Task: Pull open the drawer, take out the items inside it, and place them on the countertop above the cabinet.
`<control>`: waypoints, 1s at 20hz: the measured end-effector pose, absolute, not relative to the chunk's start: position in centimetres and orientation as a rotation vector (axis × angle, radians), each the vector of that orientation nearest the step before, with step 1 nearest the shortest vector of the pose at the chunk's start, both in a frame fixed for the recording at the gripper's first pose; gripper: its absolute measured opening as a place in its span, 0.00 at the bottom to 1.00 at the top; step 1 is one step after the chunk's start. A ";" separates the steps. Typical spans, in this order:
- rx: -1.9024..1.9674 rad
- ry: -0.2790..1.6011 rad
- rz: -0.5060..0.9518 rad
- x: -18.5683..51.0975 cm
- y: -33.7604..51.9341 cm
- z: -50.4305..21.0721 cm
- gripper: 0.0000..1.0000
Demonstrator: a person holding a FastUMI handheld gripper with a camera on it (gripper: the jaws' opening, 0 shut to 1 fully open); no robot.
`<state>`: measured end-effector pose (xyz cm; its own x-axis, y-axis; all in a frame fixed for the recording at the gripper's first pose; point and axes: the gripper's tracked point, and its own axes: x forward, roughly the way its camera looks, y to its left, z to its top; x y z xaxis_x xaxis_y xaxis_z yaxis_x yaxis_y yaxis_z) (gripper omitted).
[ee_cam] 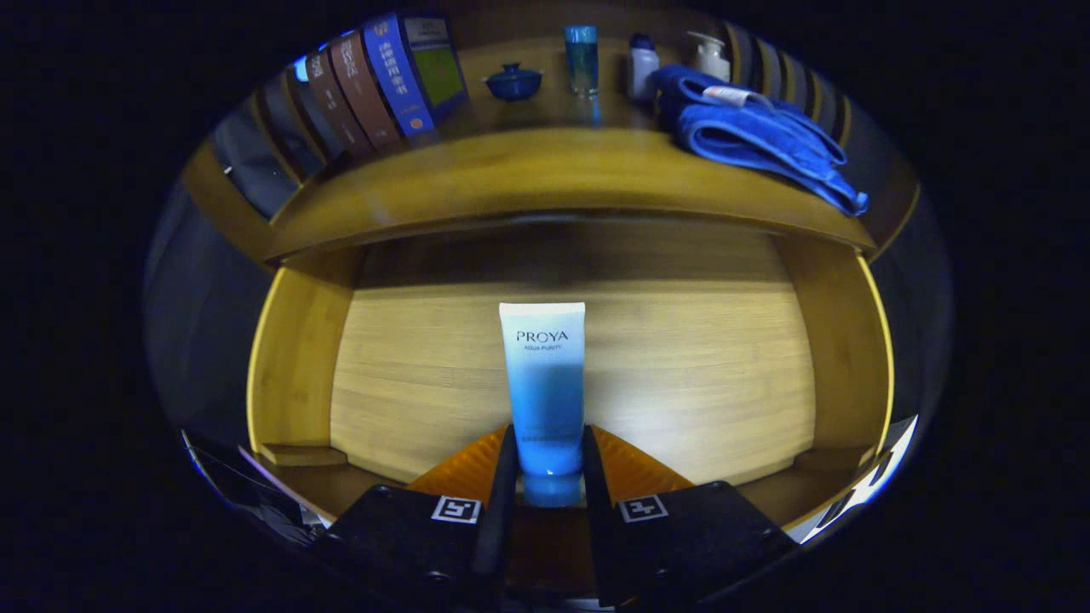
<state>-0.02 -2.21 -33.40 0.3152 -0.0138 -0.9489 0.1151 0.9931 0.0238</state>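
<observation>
A white-and-blue cosmetic tube lies in the pulled-open wooden drawer, cap end toward me. My gripper is shut on the tube, both fingers pressing on its lower blue part near the cap. The tube's flat white end points away, over the drawer's pale floor. Above the drawer runs the wooden countertop of the cabinet.
On the countertop stand several books at the left, a small blue lidded cup, a blue glass bottle, two white bottles, and a folded blue towel at the right. The drawer's side walls rise left and right.
</observation>
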 end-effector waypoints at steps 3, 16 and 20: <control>0.108 1.144 -0.069 1.5 -1.9 -28.9 0.44; 0.073 1.034 -0.122 18.6 -4.1 -26.7 0.44; 0.090 1.076 -0.159 20.1 -4.9 -29.2 0.44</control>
<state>20.14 -4.94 -29.18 0.4645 -0.0855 -0.8814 0.1736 0.9848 -0.0041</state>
